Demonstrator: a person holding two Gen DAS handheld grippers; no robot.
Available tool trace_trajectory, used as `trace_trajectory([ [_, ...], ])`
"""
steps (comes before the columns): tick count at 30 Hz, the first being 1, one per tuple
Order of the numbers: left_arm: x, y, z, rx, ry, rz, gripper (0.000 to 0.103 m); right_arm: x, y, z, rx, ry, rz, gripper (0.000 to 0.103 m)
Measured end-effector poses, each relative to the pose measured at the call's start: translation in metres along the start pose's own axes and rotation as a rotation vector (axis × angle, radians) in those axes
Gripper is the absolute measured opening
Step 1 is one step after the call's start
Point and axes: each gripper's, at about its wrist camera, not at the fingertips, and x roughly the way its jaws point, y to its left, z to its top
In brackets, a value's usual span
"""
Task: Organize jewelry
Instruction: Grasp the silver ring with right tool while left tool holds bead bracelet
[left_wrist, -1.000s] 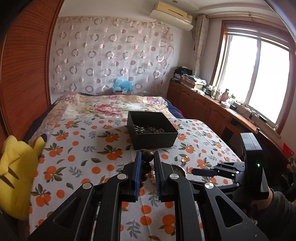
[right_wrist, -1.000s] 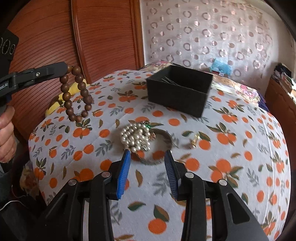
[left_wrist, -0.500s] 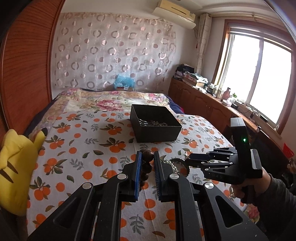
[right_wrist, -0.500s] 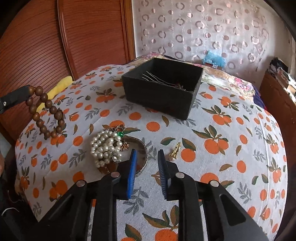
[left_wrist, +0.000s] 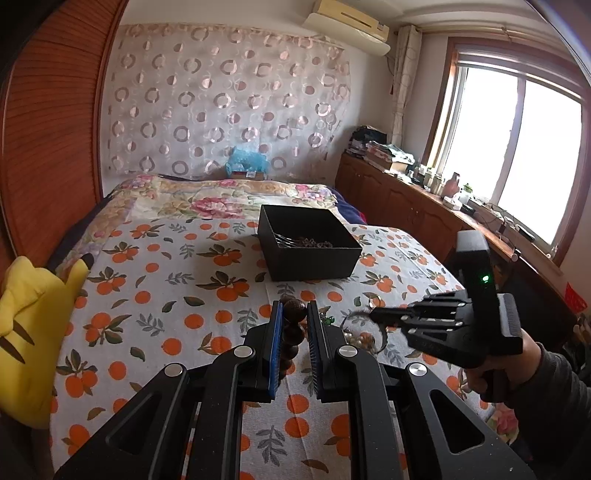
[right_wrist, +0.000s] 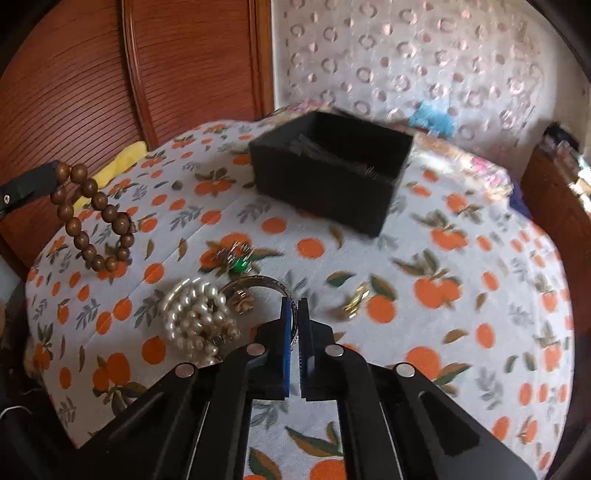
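Observation:
My left gripper (left_wrist: 294, 314) is shut on a brown wooden bead bracelet (left_wrist: 293, 332), which hangs in the air at the left of the right wrist view (right_wrist: 92, 218). My right gripper (right_wrist: 294, 306) is shut on a thin metal bangle (right_wrist: 266, 284) and shows in the left wrist view (left_wrist: 380, 317) lifting it above the bed. A pearl bracelet (right_wrist: 195, 317), a green-stone piece (right_wrist: 238, 262) and a small gold clip (right_wrist: 354, 299) lie on the orange-print bedspread (right_wrist: 443, 332). The black box (left_wrist: 308, 251) stands beyond, with jewelry inside.
A yellow plush toy (left_wrist: 33, 332) lies at the bed's left edge. A wooden headboard (right_wrist: 92, 92) rises to the left. A wooden cabinet (left_wrist: 406, 206) and a window (left_wrist: 517, 158) run along the right.
My right gripper has closed on the metal bangle and begun lifting it. My left gripper still holds the bead bracelet, shifted slightly.

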Motion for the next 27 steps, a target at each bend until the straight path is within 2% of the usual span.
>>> trace_trajectory([
  [8, 0.002, 0.000, -0.001, -0.002, 0.000, -0.001, 0.012, -0.028, 0.001, 0.011, -0.022, -0.113, -0.056, 0.004],
  [15, 0.001, 0.000, -0.001, -0.003, -0.002, 0.001, 0.012, -0.046, 0.003, 0.021, -0.073, -0.144, -0.089, 0.004],
  [21, 0.001, -0.001, -0.001, -0.002, 0.002, -0.002, 0.012, -0.058, -0.002, 0.025, -0.062, -0.191, -0.094, 0.004],
  [24, 0.002, -0.001, -0.001, -0.001, 0.002, -0.002, 0.012, -0.058, 0.000, 0.025, -0.080, -0.174, -0.106, 0.004],
  [27, 0.002, -0.001, -0.001, -0.001, 0.000, -0.003, 0.012, -0.049, 0.006, 0.025, -0.148, -0.095, -0.133, 0.004],
])
